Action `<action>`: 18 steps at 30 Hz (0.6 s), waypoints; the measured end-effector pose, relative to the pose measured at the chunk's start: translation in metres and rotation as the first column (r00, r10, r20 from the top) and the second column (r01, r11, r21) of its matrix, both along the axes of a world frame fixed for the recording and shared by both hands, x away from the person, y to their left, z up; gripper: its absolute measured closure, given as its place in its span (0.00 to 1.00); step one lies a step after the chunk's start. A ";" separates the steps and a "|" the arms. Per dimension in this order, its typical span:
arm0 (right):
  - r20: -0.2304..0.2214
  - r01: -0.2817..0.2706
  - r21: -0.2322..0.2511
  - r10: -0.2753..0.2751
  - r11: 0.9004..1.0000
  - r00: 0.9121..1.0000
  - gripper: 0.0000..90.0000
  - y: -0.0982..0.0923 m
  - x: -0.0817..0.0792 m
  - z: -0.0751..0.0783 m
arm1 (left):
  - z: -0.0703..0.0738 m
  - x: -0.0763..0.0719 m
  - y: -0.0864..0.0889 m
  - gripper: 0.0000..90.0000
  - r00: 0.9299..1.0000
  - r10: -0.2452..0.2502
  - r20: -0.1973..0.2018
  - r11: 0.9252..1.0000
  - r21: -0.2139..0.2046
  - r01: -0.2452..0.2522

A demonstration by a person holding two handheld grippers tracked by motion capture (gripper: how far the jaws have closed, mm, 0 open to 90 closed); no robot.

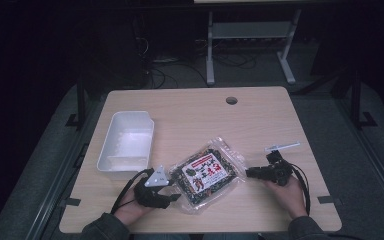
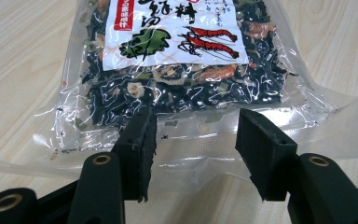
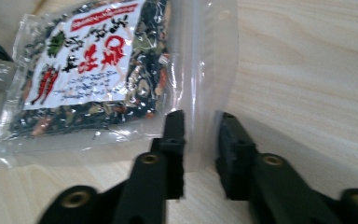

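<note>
Two grippers flank the bag (image 1: 207,176) on the tabletop (image 1: 260,120): left gripper (image 2: 196,140) fingers open around its edge, right gripper (image 3: 199,144) fingers nearly pinching the seal; bag unlifted, tray (image 1: 111,145) empty.

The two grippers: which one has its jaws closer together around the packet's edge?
The right gripper: only a narrow gap around the bag seal. The left gripper stands wider.

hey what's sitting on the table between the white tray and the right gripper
The clear food packet with the shrimp label lies there, seen in the high view. The white tray is at its left, the right gripper at its right edge.
</note>
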State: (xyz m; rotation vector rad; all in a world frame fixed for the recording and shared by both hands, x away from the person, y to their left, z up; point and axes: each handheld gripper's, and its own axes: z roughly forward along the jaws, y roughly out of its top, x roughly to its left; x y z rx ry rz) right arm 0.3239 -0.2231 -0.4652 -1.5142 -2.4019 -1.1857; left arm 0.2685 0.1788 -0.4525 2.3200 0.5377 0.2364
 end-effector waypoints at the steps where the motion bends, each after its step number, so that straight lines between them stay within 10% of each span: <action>1: 0.005 -0.003 0.003 0.003 1.000 1.000 0.88 0.000 0.000 0.001 | 0.000 0.000 0.000 0.52 1.000 0.001 0.001 1.000 -0.002 -0.001; 10: 0.053 -0.066 0.026 0.065 0.997 0.997 0.99 0.000 -0.006 0.016 | 0.003 0.001 0.002 0.43 0.999 0.029 0.025 0.999 -0.044 -0.028; 18: 0.175 -0.135 0.053 0.124 0.989 0.977 0.99 -0.003 -0.021 0.058 | 0.007 0.007 0.004 0.35 0.998 0.057 0.029 0.996 -0.077 -0.054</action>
